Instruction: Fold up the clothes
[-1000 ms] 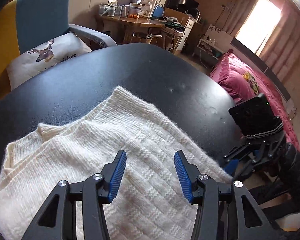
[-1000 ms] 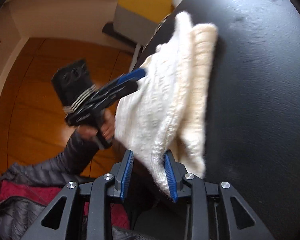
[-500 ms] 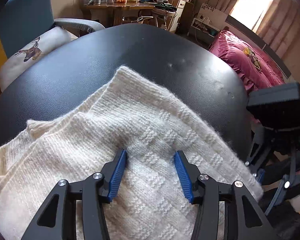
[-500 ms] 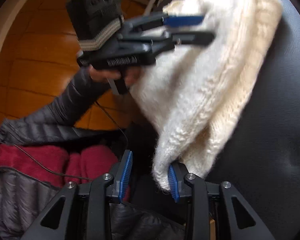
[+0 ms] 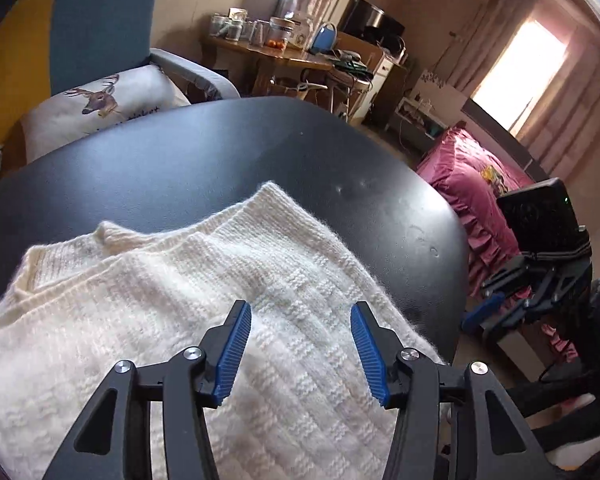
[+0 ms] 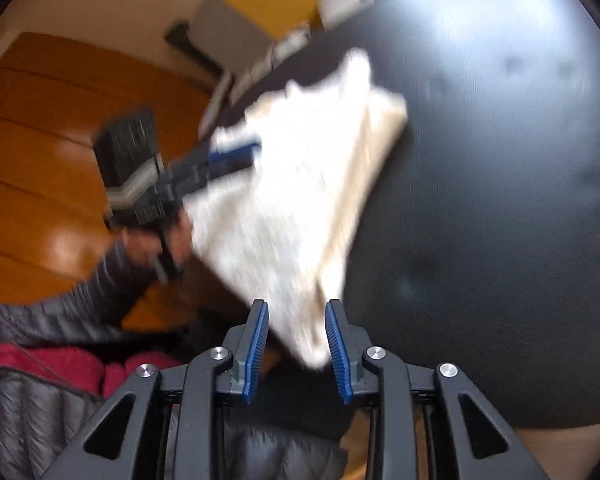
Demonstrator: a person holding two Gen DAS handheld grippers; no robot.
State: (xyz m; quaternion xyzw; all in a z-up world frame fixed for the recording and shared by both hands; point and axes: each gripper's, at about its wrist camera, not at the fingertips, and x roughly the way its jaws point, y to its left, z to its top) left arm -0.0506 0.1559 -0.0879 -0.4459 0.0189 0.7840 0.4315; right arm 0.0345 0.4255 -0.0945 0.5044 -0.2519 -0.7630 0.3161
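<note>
A cream knit sweater [image 5: 188,304] lies folded on the round black table [image 5: 204,160], hanging over the near edge. My left gripper [image 5: 300,344] is open just above the sweater, holding nothing. In the right wrist view, which is blurred, the sweater [image 6: 296,192] shows with its corner between the fingers of my right gripper [image 6: 296,352], which is open around it. The left gripper [image 6: 220,160] shows there at the sweater's left side. The right gripper [image 5: 496,308] shows in the left wrist view beyond the table's right edge.
A blue and yellow armchair [image 5: 80,36] with a deer cushion [image 5: 100,100] stands behind the table. A cluttered wooden table [image 5: 284,52] is at the back. A pink bed [image 5: 480,184] is at right. Wooden floor [image 6: 40,140] lies to the left.
My left gripper has lifted slightly and tilted up off the sweater. My right gripper has pulled back and lowered, and the sweater corner now lies between its open fingers.
</note>
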